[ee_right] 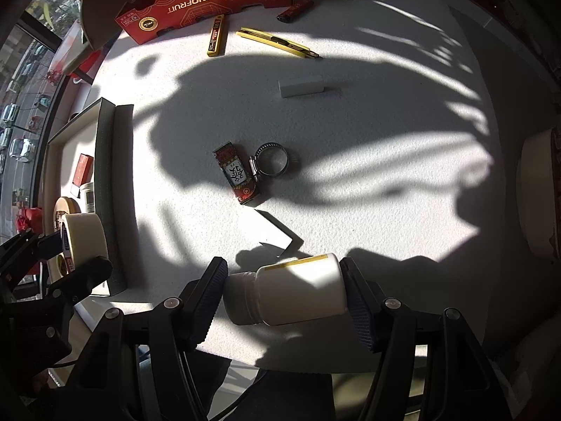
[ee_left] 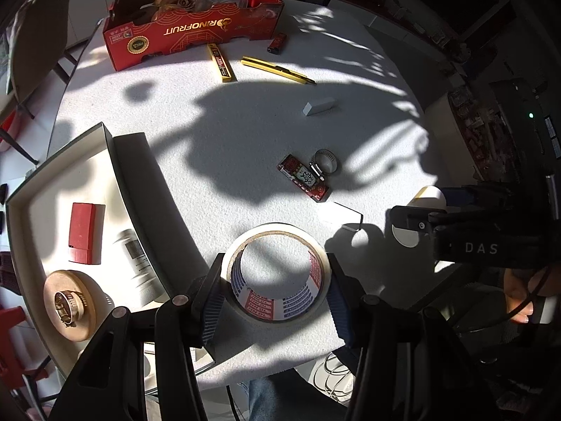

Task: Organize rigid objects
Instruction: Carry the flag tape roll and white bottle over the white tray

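My left gripper (ee_left: 275, 270) is shut on a roll of cream masking tape (ee_left: 280, 315), one pad on each side, and holds it above the white table beside the tray's dark wall (ee_left: 115, 161). The right wrist view has the same tape roll (ee_right: 87, 238) at the far left. My right gripper (ee_right: 284, 280) is shut on a white plastic bottle (ee_right: 298, 291), gripped end to end, cap on the left, lifted off the table. In the left wrist view that bottle (ee_left: 431, 193) and the right gripper (ee_left: 413, 224) show at the right edge.
The tray holds a red box (ee_left: 84, 233), a lying white bottle (ee_left: 136, 266) and a wooden disc with a hose clamp (ee_left: 68, 305). On the table lie a red pack (ee_left: 305, 177), hose clamp (ee_left: 324, 161), white block (ee_left: 319, 107), yellow knife (ee_left: 277, 70), blade case (ee_left: 221, 63), lighter (ee_left: 277, 44) and red RINOFRUIT carton (ee_left: 189, 31).
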A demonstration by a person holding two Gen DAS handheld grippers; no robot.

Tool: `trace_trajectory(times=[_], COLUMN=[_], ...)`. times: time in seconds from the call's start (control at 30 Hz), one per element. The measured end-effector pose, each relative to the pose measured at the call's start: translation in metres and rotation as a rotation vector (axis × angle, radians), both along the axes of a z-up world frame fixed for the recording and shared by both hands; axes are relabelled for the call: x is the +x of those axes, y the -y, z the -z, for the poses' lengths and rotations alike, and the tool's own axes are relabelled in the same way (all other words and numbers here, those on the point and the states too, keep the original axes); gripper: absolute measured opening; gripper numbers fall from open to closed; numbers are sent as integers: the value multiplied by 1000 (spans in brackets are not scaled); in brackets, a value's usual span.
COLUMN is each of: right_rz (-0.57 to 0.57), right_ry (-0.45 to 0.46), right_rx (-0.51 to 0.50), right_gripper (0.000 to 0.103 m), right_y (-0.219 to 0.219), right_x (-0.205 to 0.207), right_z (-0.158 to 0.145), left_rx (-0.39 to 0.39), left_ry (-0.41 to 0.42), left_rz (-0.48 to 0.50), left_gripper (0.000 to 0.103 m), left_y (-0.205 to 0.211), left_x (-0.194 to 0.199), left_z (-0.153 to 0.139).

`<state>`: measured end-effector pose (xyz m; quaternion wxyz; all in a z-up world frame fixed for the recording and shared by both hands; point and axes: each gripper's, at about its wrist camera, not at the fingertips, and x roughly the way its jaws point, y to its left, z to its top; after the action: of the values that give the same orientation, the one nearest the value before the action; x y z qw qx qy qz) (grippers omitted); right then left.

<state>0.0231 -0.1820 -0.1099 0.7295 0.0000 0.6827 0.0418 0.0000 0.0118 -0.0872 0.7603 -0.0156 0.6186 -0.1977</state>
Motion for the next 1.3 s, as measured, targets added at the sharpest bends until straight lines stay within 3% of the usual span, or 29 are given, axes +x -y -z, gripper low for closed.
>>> trace_trajectory(times=[0.5,0.87,1.3], right_rz=[-90,-214,-387], right_ry=[22,11,-12], right_rx=[-21,-36,22], right_gripper=[66,66,66], right_y=[-49,-103,-198], right_x=[8,17,35], right_z=[-7,-2,5], left_rx=[-21,-34,41], left_ry=[22,4,-24], left_rz=[-178,-395,-574], left_gripper=[57,57,57], left_y=[-68,-140,-199], left_x=[-6,-27,-38], left_z=[-3,6,17])
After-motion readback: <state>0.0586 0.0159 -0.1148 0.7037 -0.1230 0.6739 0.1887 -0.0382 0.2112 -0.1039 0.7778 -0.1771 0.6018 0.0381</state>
